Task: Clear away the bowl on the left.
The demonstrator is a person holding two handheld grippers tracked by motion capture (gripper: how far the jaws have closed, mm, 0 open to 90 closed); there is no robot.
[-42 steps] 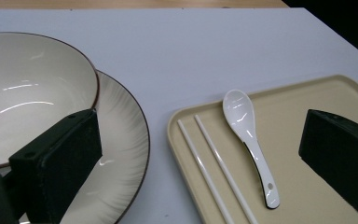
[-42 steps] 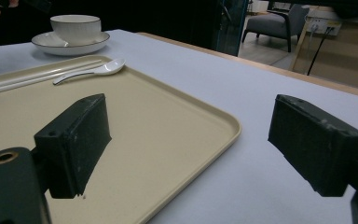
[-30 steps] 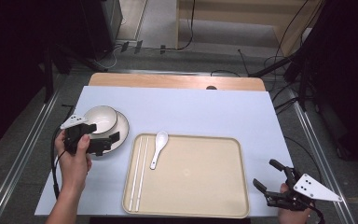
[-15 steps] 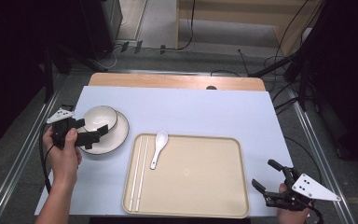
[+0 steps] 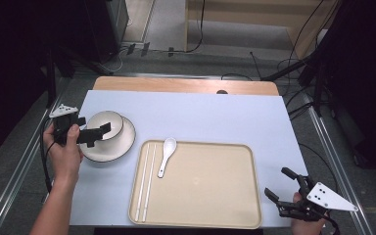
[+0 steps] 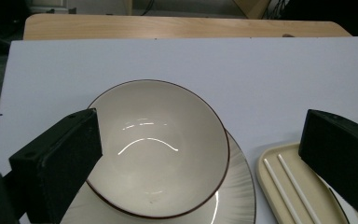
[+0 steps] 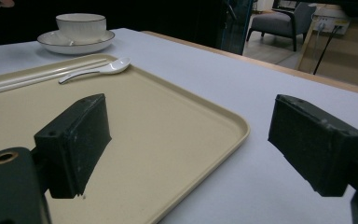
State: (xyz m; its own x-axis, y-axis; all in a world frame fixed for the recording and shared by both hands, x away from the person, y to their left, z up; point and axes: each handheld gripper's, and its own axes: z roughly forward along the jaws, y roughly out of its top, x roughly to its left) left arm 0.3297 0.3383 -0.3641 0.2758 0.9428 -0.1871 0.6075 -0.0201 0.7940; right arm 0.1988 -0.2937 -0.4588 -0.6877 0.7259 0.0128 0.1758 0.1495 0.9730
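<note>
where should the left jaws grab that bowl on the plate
Grip the bowl by its rim, probably the near left edge, one jaw inside and one outside. It sits upright on the plate, its wall flares wide and looks too broad to span, while the thin rim is exposed. The left gripper is open and already at that side, so come from the left, angled down.

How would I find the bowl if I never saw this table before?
Start at the big tan tray in the middle of the table, then look just past its left edge. There a wide plate sits, and the bowl stands on it, with the left claw open at it. It is the only deep, round dish, white with a thin dark rim.
</note>
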